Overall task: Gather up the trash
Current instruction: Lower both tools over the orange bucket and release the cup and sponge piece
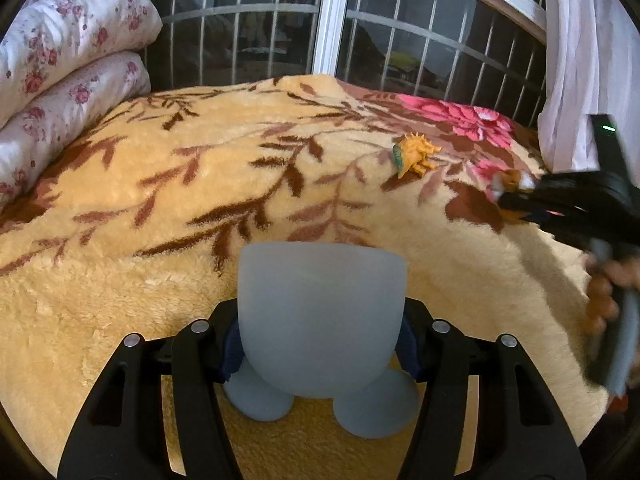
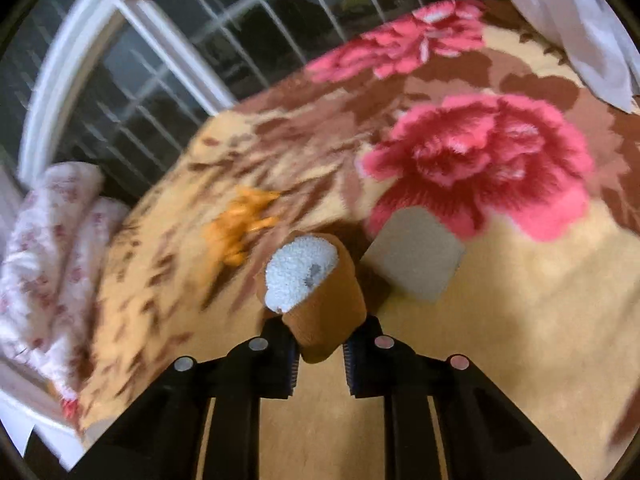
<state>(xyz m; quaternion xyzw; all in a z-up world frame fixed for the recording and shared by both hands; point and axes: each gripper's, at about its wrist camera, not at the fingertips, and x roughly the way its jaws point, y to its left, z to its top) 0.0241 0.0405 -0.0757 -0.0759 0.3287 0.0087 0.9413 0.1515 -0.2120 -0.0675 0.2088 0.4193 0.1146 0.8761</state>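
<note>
My left gripper (image 1: 320,356) is shut on a frosted grey-blue cup with two round feet (image 1: 320,312), held above the yellow floral blanket (image 1: 160,200). My right gripper (image 2: 320,364) is shut on a brown plush piece with a white fuzzy end (image 2: 316,280), lifted above the blanket (image 2: 520,320). That gripper also shows blurred at the right of the left wrist view (image 1: 516,196). An orange toy dinosaur (image 1: 416,154) lies on the blanket; it shows blurred in the right wrist view (image 2: 240,228). A grey square piece (image 2: 416,260) lies flat just beyond the plush.
A folded floral quilt (image 1: 60,64) is stacked at the bed's left. A barred window (image 1: 332,20) runs behind the bed. A white curtain (image 1: 580,60) hangs at the right.
</note>
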